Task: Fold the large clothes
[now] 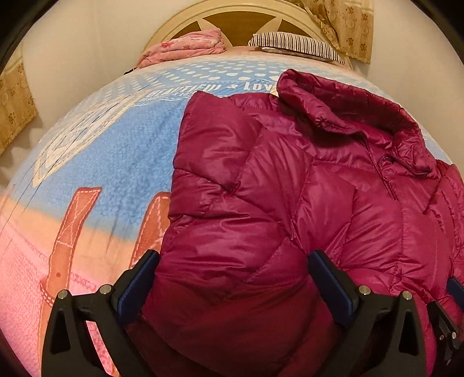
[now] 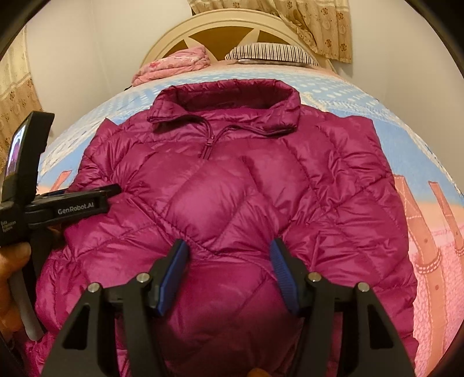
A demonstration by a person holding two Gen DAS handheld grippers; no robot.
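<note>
A magenta quilted puffer jacket [image 2: 232,185] lies front up on the bed, collar toward the headboard, both sleeves folded in over the chest. It also shows in the left wrist view [image 1: 261,188]. My left gripper [image 1: 232,261] is open, its jaws astride the jacket's left side near the hem. My right gripper [image 2: 229,252] is open above the lower middle of the jacket, with padding bulging between the blue pads. The left gripper's body [image 2: 72,203] shows at the jacket's left edge in the right wrist view.
The bed has a blue, peach and pink printed blanket [image 1: 101,162]. A folded pink quilt [image 1: 185,47] and a striped pillow [image 1: 295,42] lie by the round headboard [image 2: 232,26]. Floral curtains [image 2: 319,26] hang behind.
</note>
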